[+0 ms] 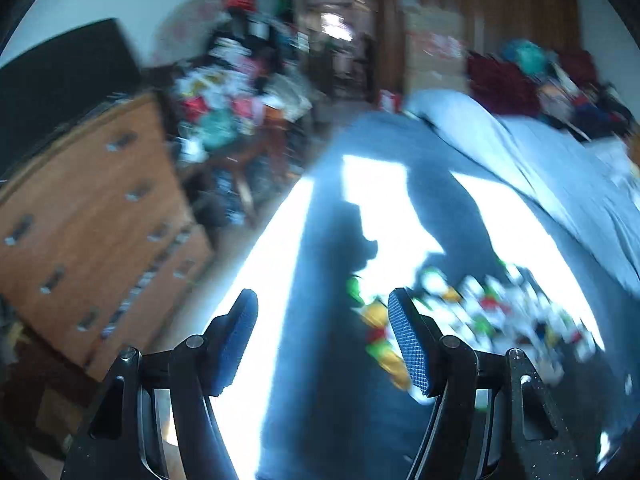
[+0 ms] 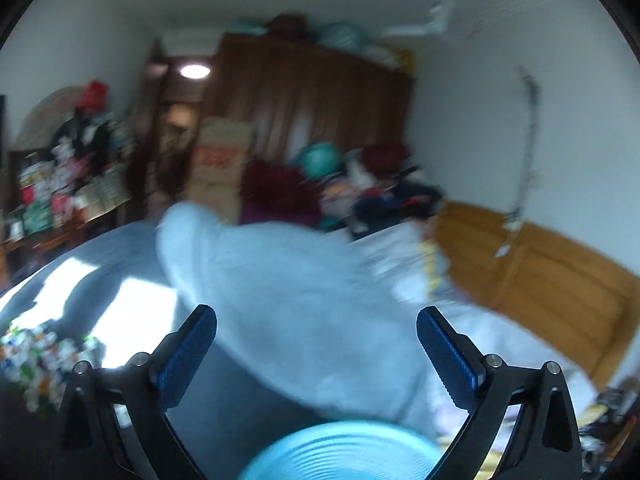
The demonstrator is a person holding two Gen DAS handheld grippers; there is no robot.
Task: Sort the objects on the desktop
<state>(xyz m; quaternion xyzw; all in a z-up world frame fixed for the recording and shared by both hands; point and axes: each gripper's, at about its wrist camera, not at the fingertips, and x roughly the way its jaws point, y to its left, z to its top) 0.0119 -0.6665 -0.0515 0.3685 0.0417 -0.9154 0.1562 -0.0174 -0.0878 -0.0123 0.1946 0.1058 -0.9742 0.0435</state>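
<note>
A heap of small colourful pieces (image 1: 472, 312) lies on a dark blue bed cover (image 1: 332, 380), partly in a bright patch of sunlight; the pieces are blurred, showing green, yellow, red and white, too smeared to tell what each one is. In the left wrist view the heap spreads from about 3 o'clock to 5 o'clock of the picture's middle. The left gripper (image 1: 322, 336) hangs above the cover with its jaws released and apart, nothing between the blue pads (image 1: 408, 340). The heap starts just behind the right-hand pad and stretches away toward 3 o'clock from it; a few yellow and green pieces show in the gap just inside that pad, whether they touch it cannot be told. A wooden chest of drawers (image 1: 92, 232) stands at 9 o'clock, and a pale blue quilt (image 1: 500, 136) lies rumpled at 2 o'clock.

In the right wrist view the right gripper (image 2: 316, 340) is also released, jaws wide, gripping nothing. The same heap (image 2: 36, 356) sits at 8 o'clock, well apart from this gripper, left of its left finger. A light blue ribbed round thing (image 2: 340, 456) fills the bottom edge at 6 o'clock, below the jaws; the quilt (image 2: 280, 280) lies beyond them, with a dark wardrobe (image 2: 308, 96) at 12 o'clock
</note>
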